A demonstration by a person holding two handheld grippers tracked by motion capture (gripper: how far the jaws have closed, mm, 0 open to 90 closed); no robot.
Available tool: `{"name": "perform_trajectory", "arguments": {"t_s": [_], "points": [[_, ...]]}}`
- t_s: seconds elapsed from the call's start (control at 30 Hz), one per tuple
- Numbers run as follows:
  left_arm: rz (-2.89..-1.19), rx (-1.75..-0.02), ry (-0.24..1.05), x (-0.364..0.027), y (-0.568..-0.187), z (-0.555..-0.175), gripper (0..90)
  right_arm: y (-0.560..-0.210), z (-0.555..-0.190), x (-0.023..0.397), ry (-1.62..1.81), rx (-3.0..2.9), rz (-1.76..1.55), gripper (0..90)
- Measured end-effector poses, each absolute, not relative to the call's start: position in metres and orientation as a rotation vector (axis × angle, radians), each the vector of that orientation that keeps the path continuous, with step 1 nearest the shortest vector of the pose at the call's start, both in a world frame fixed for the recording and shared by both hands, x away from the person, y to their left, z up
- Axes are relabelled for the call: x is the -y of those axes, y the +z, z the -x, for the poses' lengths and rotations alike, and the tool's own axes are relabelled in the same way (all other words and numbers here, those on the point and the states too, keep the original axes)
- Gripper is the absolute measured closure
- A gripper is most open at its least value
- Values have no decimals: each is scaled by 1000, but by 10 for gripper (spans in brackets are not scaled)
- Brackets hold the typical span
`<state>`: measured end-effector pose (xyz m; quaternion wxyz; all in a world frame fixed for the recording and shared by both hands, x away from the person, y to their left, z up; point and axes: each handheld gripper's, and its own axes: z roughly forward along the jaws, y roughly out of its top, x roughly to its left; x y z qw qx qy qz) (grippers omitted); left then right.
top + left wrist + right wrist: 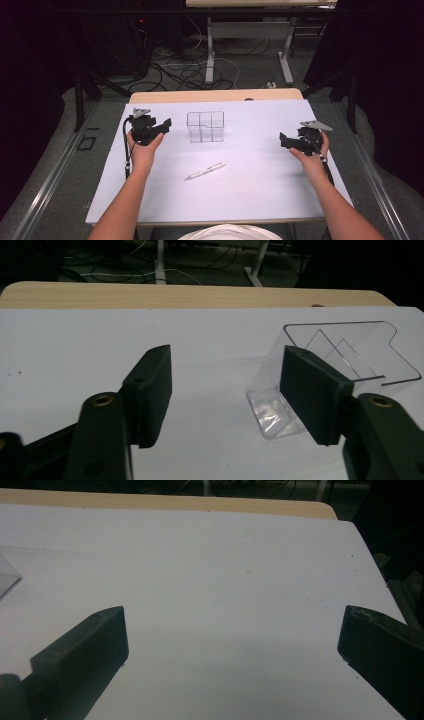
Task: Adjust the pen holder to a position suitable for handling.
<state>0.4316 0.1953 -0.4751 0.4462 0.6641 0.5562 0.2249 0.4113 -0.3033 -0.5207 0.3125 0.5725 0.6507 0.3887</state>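
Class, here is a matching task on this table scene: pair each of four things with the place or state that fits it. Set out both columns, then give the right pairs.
Things
1. clear plastic divided box
2. silver pen
3. left gripper
4. right gripper

Places or states
A. lies flat on the white table cover, nearer the person than the box
B. stands upright near the far middle of the cover, nothing in it
C. jaws open, held at the right side, nothing between them
D. jaws partly open, held beside the box, gripping nothing

Pairs: 1-B, 2-A, 3-D, 4-C
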Motion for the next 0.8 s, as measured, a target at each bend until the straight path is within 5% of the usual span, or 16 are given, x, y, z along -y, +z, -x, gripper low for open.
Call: {"name": "perform_trajectory", "arguments": {"t_s": [0.8], "points": [[-1773,-1429,514,-145,-476,-475,755,-527,-412,301,1029,-1756,-1529,13]]}}
